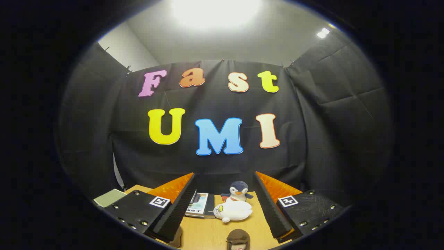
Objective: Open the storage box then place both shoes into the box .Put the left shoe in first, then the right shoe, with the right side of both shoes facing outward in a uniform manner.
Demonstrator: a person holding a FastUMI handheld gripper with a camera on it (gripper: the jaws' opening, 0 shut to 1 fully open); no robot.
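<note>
The gripper (pixel 223 208) hangs above the light wooden surface (pixel 204 232), its 2 black ribbed, orange-backed jaws spread wide with nothing pinched between them. Between them lie a white plush seal (pixel 233 211), a dark blue penguin plush (pixel 238 190) just behind it and a thin book (pixel 198 205) beside it. A brown shoe (pixel 238 239) sits nearest, partly cut off.
</note>
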